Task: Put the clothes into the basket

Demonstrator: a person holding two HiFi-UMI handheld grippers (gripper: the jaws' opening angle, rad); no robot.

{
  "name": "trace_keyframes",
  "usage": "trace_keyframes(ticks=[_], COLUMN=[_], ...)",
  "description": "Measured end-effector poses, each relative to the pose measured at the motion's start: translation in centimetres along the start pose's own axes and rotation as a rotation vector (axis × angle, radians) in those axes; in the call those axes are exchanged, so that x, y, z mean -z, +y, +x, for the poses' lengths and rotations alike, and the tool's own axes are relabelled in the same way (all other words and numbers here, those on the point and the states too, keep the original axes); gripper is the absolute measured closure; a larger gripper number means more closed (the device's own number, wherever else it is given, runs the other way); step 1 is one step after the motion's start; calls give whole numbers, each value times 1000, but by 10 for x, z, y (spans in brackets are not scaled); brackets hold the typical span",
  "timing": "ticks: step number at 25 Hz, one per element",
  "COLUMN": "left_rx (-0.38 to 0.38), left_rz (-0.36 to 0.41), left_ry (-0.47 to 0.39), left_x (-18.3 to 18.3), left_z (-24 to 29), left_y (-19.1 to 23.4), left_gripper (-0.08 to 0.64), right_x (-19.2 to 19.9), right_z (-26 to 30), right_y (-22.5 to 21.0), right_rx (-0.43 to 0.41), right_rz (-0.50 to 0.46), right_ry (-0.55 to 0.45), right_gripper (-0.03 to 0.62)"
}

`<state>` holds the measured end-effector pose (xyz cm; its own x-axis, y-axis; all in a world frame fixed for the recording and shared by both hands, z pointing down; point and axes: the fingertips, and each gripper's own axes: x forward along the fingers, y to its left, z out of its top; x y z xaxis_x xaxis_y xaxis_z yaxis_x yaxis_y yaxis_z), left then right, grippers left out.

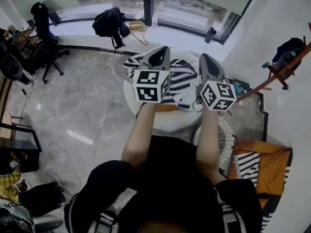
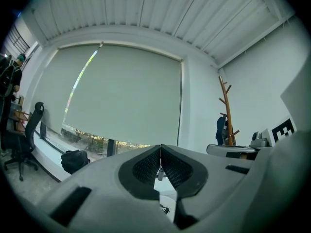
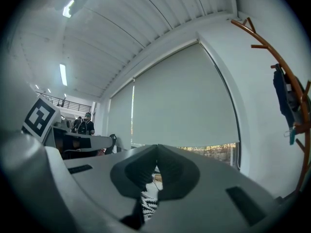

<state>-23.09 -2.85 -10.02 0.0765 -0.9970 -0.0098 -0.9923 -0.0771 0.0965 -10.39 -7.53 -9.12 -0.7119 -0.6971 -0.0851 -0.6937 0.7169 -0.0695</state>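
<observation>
A black-and-white zebra-patterned garment (image 1: 181,79) lies spread on a round white table (image 1: 165,123), over something orange. Both grippers are held side by side above it, pointing level toward the window. My left gripper (image 1: 159,52) is shut, and in the left gripper view (image 2: 161,147) its pads meet with nothing between the tips. My right gripper (image 1: 206,57) is shut too; the right gripper view (image 3: 157,147) shows only a bit of the patterned garment (image 3: 148,205) below the jaws. A white slatted basket (image 1: 226,137) stands on the floor to the right of the table.
An orange and patterned cloth (image 1: 262,166) lies at the lower right. A wooden coat rack (image 1: 277,74) with a dark garment stands at the right wall. A black backpack (image 1: 109,22) rests on the window ledge, and an office chair (image 1: 43,33) is far left.
</observation>
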Motion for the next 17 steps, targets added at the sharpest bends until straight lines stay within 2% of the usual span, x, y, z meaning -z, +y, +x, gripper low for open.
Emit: trace_keyframes(ticks=[17], left_rx=[-2], left_rz=[-25], left_ry=[-26], left_x=[-4], left_z=[14], left_y=[17], left_gripper=[551], right_x=[-9], right_z=[23], right_y=[3], right_rx=[-25], right_rz=[-35], right_ry=[-18], right_gripper=[581])
